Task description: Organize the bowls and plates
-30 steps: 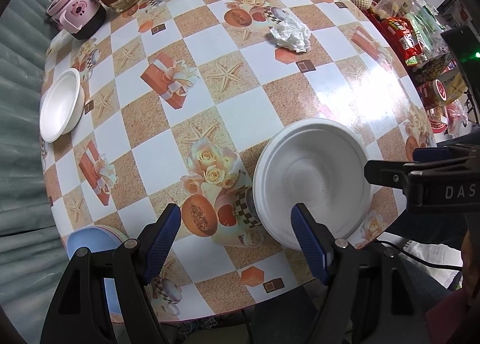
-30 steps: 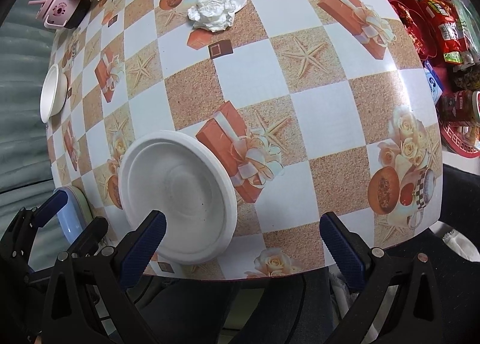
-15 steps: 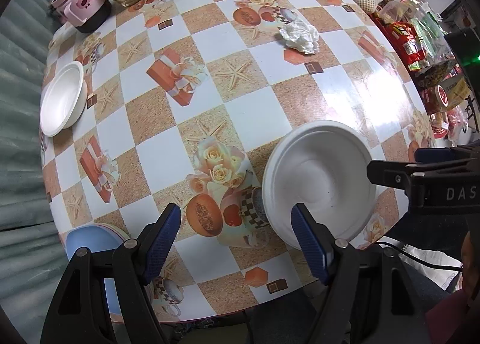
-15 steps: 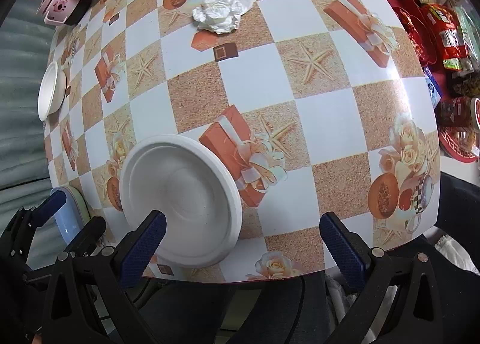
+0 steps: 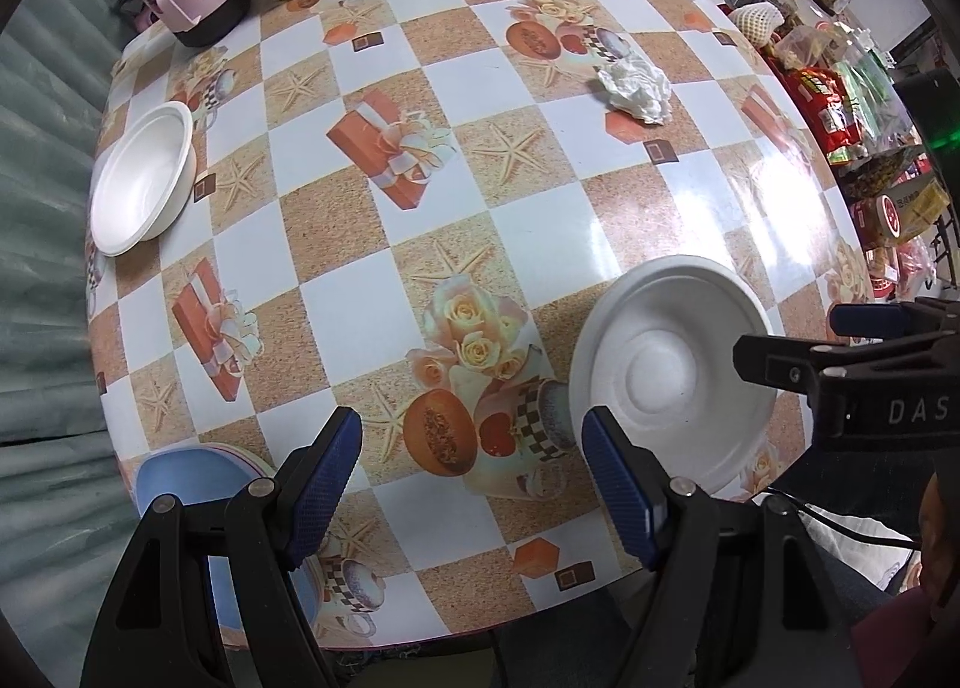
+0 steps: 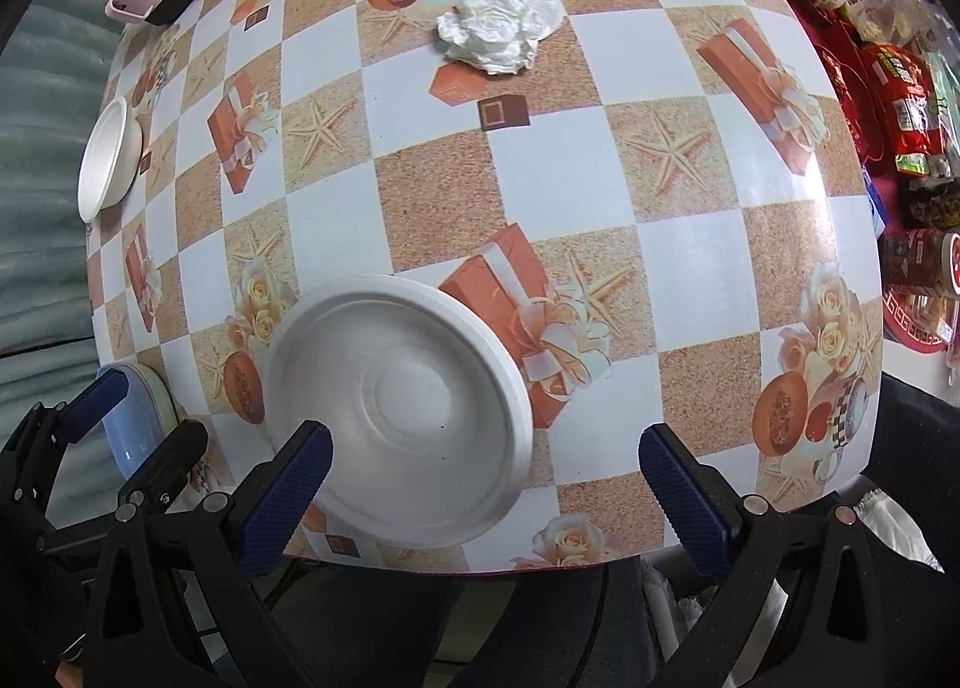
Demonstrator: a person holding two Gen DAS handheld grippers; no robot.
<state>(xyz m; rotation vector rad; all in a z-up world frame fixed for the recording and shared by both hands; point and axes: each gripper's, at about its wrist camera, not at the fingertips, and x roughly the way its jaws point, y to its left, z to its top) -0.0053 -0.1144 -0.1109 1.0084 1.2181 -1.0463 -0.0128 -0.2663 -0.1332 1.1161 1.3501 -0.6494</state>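
Both claws hang empty with jaws spread: left claw (image 5: pixel 471 472) at lower centre, right claw (image 6: pixel 483 469) likewise. Between them, low on the desk (image 5: pixel 540 244), lies a white plate (image 5: pixel 672 373); a white bowl (image 5: pixel 141 178) sits far left.

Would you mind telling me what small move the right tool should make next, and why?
Probably lower the right tool onto the near rim of the white plate. Its jaws stand open and empty, one finger already over the plate's edge. The plate lies alone near the table edge, while the white bowl sits far off.
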